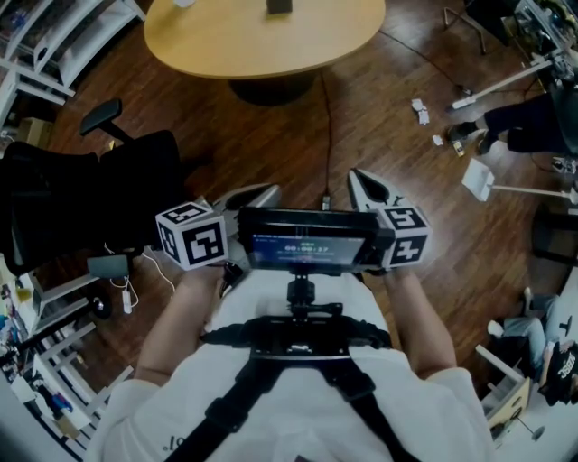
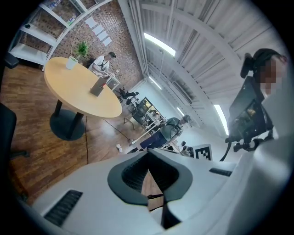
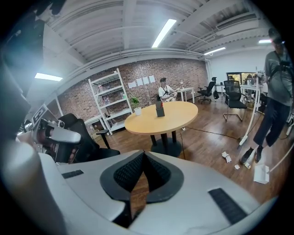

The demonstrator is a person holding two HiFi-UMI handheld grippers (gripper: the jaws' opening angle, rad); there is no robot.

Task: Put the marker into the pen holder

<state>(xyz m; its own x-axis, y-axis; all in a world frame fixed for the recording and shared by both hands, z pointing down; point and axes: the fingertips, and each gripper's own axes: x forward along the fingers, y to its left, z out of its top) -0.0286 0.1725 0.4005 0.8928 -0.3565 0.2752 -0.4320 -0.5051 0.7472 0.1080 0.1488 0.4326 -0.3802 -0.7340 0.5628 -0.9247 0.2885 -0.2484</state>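
A round wooden table (image 1: 262,36) stands ahead across the wood floor. On it is a dark pen holder (image 3: 159,110), which also shows in the head view as a pen holder (image 1: 278,6) at the top edge. I cannot make out a marker in any view. My left gripper (image 1: 260,193) and right gripper (image 1: 365,186) are held close to the person's chest, far from the table. In the left gripper view the left gripper (image 2: 148,155) has its jaws together with nothing between them. The right gripper (image 3: 143,155) is likewise shut and empty.
A black office chair (image 1: 81,194) stands at the left. A white cup with a plant (image 3: 137,110) sits on the table. A cable (image 1: 325,135) and paper scraps (image 1: 420,110) lie on the floor. A person (image 3: 278,87) stands at the right; shelves (image 3: 110,101) line the brick wall.
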